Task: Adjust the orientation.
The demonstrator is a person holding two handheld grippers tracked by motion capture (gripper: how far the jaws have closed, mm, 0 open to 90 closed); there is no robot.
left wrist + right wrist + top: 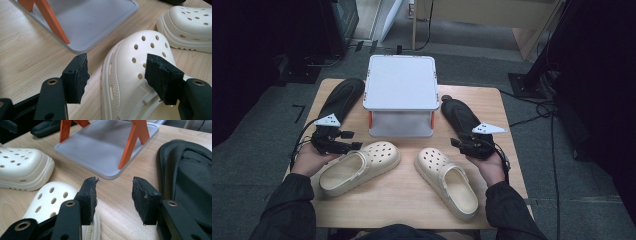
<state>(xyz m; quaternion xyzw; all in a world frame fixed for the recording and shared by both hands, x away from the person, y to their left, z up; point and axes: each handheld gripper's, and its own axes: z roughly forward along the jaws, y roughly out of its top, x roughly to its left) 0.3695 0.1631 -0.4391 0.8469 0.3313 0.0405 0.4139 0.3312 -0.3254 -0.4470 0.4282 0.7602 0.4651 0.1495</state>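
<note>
Two cream clogs, left clog [360, 165] and right clog [446, 181], lie on the worktop [407, 200] toes inward; light, springy foam, likely slippery on top, so best pinched at the side wall or heel strap. Left gripper [116, 75] jaws gape around the left clog's toe, not pressing; right gripper [113, 198] jaws half open, empty, over bare wood. Grey rack [401, 95] and black sandals [462, 117] crowd behind.
</note>
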